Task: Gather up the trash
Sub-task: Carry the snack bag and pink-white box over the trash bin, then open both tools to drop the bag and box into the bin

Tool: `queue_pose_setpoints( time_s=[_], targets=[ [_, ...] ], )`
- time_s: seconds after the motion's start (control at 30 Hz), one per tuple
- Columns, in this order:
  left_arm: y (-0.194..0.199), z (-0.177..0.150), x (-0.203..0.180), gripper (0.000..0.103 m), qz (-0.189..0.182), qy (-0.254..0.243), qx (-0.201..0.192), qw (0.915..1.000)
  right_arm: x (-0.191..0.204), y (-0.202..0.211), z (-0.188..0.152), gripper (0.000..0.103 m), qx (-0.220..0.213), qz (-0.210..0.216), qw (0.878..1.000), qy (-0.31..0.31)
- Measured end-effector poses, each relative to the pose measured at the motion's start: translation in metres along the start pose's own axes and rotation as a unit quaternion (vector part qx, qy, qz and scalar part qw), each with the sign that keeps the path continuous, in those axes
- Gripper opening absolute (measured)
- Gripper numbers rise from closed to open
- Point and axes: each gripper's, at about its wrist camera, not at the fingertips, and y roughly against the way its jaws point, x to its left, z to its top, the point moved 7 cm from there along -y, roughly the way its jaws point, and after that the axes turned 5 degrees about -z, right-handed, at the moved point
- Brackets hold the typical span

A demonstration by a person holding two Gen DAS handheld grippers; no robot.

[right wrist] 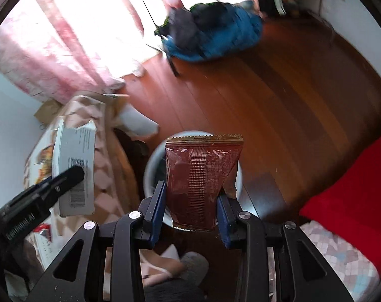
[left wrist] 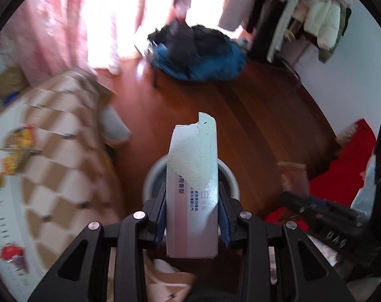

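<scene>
A red-brown wooden floor (right wrist: 265, 95) runs to pink curtains (left wrist: 72, 25). A pale round bin (right wrist: 152, 166) stands by the checked bed's (left wrist: 59, 130) corner; its contents are hidden. Above it, the left tool (left wrist: 192, 201) clamps a torn white carton (left wrist: 193, 176), the right tool (right wrist: 191, 201) a maroon wrapper (right wrist: 200, 176).

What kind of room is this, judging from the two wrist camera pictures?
Most likely a lived-in bedroom at home. Pink curtains hang over a bright window, padded jackets hang by the wall, and a checked beige quilt covers what looks like a bed, above a reddish wooden floor.
</scene>
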Motion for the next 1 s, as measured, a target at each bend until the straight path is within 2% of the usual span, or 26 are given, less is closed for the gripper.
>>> queue_pose_setpoints(
  time_s=[0.17, 0.3, 0.37, 0.43, 0.47, 0.5, 0.53, 0.6, 0.63, 0.73, 0.83, 1.0],
  targets=[
    [-0.074, 0.004, -0.013, 0.032, -0.05, 0.016, 0.08, 0.9955, -0.033, -0.062, -0.003, 0.038, 0.048, 0.005, 0.999, -0.022],
    [-0.114, 0.005, -0.004, 0.033, -0.044, 0.03, 0.12, 0.9913, -0.042, -0.107, -0.006, 0.038, 0.08, 0.017, 0.996, -0.034],
    [-0.124, 0.004, 0.004, 0.049, -0.036, 0.037, 0.128, 0.9905, -0.041, -0.127, -0.003, 0.039, 0.092, 0.023, 0.995, -0.036],
    [-0.124, -0.001, 0.009, 0.093, -0.028, 0.045, 0.125, 0.9907, -0.038, -0.145, -0.001, 0.043, 0.1, 0.028, 0.994, -0.037],
    [-0.124, -0.003, 0.012, 0.096, -0.023, 0.049, 0.124, 0.9909, -0.037, -0.153, 0.0, 0.052, 0.104, 0.027, 0.994, -0.037],
    [-0.124, -0.005, 0.016, 0.096, -0.017, 0.049, 0.123, 0.991, -0.037, -0.159, 0.0, 0.062, 0.107, 0.027, 0.993, -0.037],
    [-0.122, -0.007, 0.02, 0.096, -0.004, 0.048, 0.123, 0.9913, -0.036, -0.162, 0.001, 0.067, 0.11, 0.029, 0.993, -0.038],
    [-0.12, -0.011, 0.027, 0.096, 0.015, 0.043, 0.12, 0.9917, -0.036, -0.168, -0.001, 0.093, 0.115, 0.027, 0.992, -0.044],
    [-0.117, -0.014, 0.031, 0.096, 0.028, 0.04, 0.114, 0.9923, -0.036, -0.169, -0.002, 0.098, 0.118, 0.027, 0.992, -0.045],
    [-0.103, -0.018, 0.038, 0.096, 0.061, 0.025, 0.082, 0.9944, -0.036, -0.167, -0.008, 0.1, 0.118, 0.015, 0.992, -0.041],
    [-0.097, -0.022, 0.038, 0.101, 0.069, 0.02, 0.078, 0.9943, -0.039, -0.161, -0.014, 0.103, 0.114, -0.014, 0.993, -0.026],
    [-0.083, -0.029, 0.039, 0.102, 0.098, 0.006, 0.069, 0.9928, -0.039, -0.143, -0.024, 0.103, 0.102, -0.047, 0.994, -0.005]
  ],
)
